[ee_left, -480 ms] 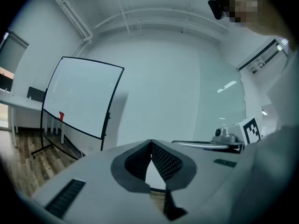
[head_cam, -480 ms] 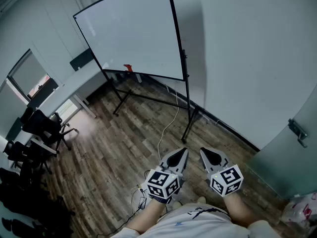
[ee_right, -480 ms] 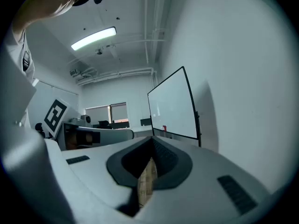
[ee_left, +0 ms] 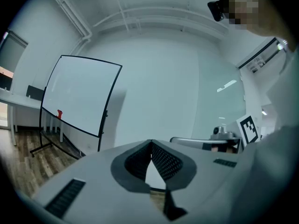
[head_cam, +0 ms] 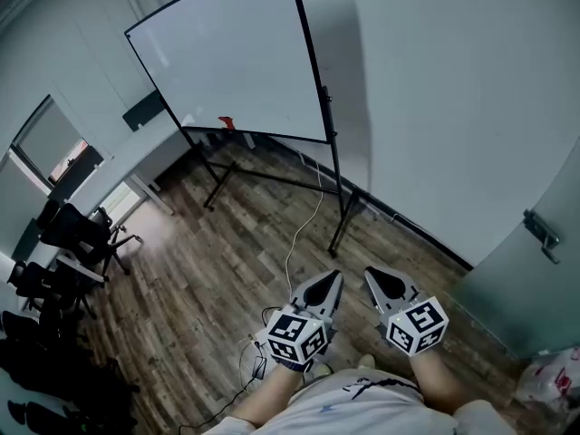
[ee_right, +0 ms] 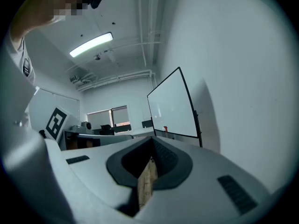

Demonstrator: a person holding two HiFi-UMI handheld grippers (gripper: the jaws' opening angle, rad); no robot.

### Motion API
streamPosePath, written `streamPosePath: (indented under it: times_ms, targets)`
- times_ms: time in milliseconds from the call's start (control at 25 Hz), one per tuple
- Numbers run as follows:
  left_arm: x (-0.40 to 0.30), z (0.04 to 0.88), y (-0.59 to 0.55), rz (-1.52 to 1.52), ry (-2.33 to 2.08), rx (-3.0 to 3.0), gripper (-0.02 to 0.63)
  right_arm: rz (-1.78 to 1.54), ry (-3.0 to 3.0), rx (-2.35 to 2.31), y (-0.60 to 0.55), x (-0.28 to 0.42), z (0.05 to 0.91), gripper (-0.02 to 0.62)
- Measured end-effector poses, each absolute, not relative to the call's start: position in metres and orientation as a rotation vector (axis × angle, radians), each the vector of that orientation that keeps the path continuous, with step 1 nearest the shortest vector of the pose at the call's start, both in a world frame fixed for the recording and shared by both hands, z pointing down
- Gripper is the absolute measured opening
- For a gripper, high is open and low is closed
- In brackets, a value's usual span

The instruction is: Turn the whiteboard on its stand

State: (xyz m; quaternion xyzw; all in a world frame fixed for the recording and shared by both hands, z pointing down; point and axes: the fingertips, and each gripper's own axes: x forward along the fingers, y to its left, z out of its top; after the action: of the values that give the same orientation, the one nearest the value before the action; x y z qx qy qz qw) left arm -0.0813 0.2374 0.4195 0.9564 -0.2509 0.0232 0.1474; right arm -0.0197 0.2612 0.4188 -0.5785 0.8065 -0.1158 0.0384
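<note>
Left gripper (ee_left: 151, 143) jaws: closed, the tips meeting. Nothing is held; only wall and a strip of floor show through the gap behind the tips.
Right gripper (ee_right: 152, 139) jaws: closed tip to tip and empty. A sliver of wooden floor shows through the slit between the pads.
Grippers together: side by side and near each other, low in the head view in front of the person's torso. Both point roughly level toward the whiteboard and touch nothing.
Whiteboard (head_cam: 227, 62): well apart from both grippers, across the open floor. It stands upright on its stand, a blank white panel in a thin black frame. It sits at an angle to the pale wall (head_cam: 435, 107), with its right edge nearest the wall and its shadow cast on it.
Stand (head_cam: 340, 216): black and slim, with a post down the board's right edge and splayed feet resting on the floor.
Red item (head_cam: 226, 122): small, sitting at the board's bottom edge; too small to identify.
Cable (head_cam: 304, 225): pale, trailing from under the board across the floor toward the person.
Floor (head_cam: 208, 270): brown wooden planks.
Desk (head_cam: 127, 152): white, to the left of the board, below a window (head_cam: 50, 143).
Chairs (head_cam: 86, 234): black, grouped at the left edge of the head view.
Door handle (head_cam: 542, 236): metal, on the door at the far right.
</note>
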Motion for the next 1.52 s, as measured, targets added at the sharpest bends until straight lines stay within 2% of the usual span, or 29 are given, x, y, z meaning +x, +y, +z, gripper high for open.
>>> streamPosePath:
  times_ms: [520, 1000, 1520]
  targets:
    - [-0.076, 0.419, 0.215, 0.083, -0.903, 2.722, 0.012, -0.356, 2.462, -1.728, 0.268, 0.038, 0.426, 0.014]
    - [-0.053, 0.42, 0.202, 0.087, -0.857, 2.735, 0.012, -0.326, 2.474, -1.729, 0.247, 0.049, 0.415, 0.014]
    - [-0.039, 0.435, 0.061, 0.078, -0.798, 2.762, 0.012, -0.333, 2.491, -1.781, 0.104, 0.046, 0.43, 0.014]
